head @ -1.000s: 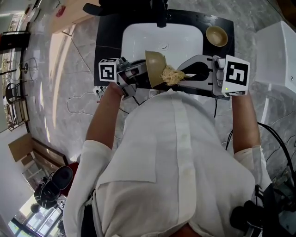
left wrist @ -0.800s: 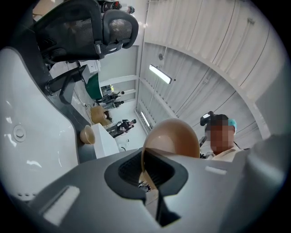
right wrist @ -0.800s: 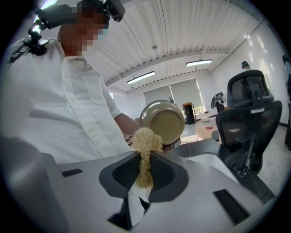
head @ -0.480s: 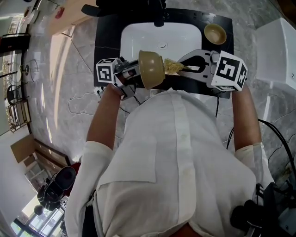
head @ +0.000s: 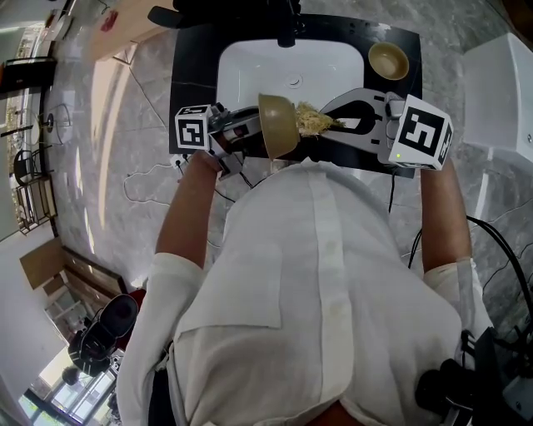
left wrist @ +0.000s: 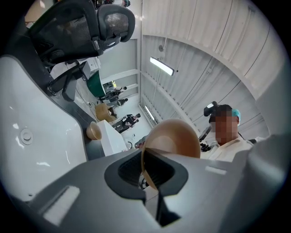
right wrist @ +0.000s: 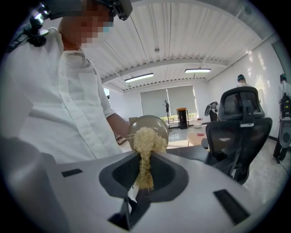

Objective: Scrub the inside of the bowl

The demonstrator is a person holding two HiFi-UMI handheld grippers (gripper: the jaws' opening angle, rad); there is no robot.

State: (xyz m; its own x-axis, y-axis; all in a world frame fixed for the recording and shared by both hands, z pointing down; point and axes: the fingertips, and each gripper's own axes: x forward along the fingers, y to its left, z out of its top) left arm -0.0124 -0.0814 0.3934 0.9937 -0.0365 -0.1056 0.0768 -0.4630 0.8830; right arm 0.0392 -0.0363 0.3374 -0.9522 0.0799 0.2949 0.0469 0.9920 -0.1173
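A tan bowl point(head: 278, 125) is held on its side above the front edge of the white sink point(head: 250, 71), mouth toward the right. My left gripper point(head: 260, 131) is shut on its rim; in the left gripper view the rim point(left wrist: 150, 170) runs down between the jaws of the left gripper point(left wrist: 152, 182). A pale fibrous scrubber point(head: 313, 121) presses into the bowl's mouth, pinched by my right gripper point(head: 330, 125). In the right gripper view the scrubber point(right wrist: 145, 145) stretches from the right gripper point(right wrist: 143, 182) into the bowl point(right wrist: 157, 124).
A second tan bowl point(head: 389, 60) stands on the black counter point(head: 196, 66) at the sink's right back corner. The black tap point(head: 290, 25) stands behind the basin. A white cabinet point(head: 500, 91) is to the right. Black office chairs point(right wrist: 243, 123) stand nearby.
The scrubber has moved from the bowl's near rim up into its mouth. The right gripper swung left and back to the right. The bowl has tipped a little in the left gripper.
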